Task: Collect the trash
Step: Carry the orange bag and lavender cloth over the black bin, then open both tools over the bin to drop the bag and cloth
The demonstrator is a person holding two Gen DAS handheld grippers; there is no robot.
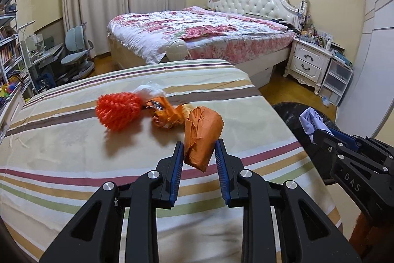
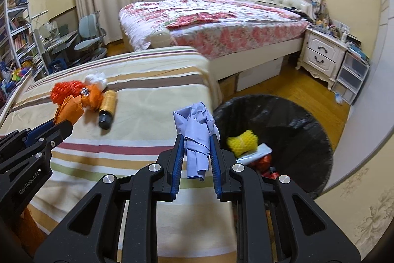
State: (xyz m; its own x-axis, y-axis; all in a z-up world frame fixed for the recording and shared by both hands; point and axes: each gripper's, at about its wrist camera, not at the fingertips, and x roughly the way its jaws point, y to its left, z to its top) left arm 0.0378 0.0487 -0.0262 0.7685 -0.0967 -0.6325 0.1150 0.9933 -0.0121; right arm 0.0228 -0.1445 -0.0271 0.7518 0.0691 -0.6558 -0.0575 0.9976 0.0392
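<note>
Gripping: both jaws are closed on trash, one piece each.
Left jaws: left gripper (image 1: 199, 149) pinches the crumpled orange paper (image 1: 202, 136) low on its body, so most of the wad sticks out past the tips, clear of the striped bedcover (image 1: 73, 164).
Right jaws: right gripper (image 2: 197, 142) clamps the crumpled lilac paper (image 2: 197, 132) mid-length; top bunches above the pads, a tail hangs below.
Why held so: my read is both wads are lifted off the cover for a carry to the bin; paper crushes easily, so a narrow pinch is enough.
Right position: lilac paper sits at the bed edge, just beside the bin rim, not yet over the opening.
Left position: orange paper is over the bedcover, further from the bin than the right load.
Left on bed: red foam net (image 1: 118, 112), orange foil wrapper (image 1: 165, 116), white tissue (image 2: 96, 79), gold bottle with black cap (image 2: 107, 109), clustered together, touching or nearly so.
Container: round bin with black liner (image 2: 295, 120) on the wood floor beside the bed.
Bin contents: yellow foam net (image 2: 242, 142), a white flat piece, red items beneath; details too small to tell.
Progress: judged partway; four pieces remain on the bedcover.
Risk: right paper's loose tail may snag the liner edge.
</note>
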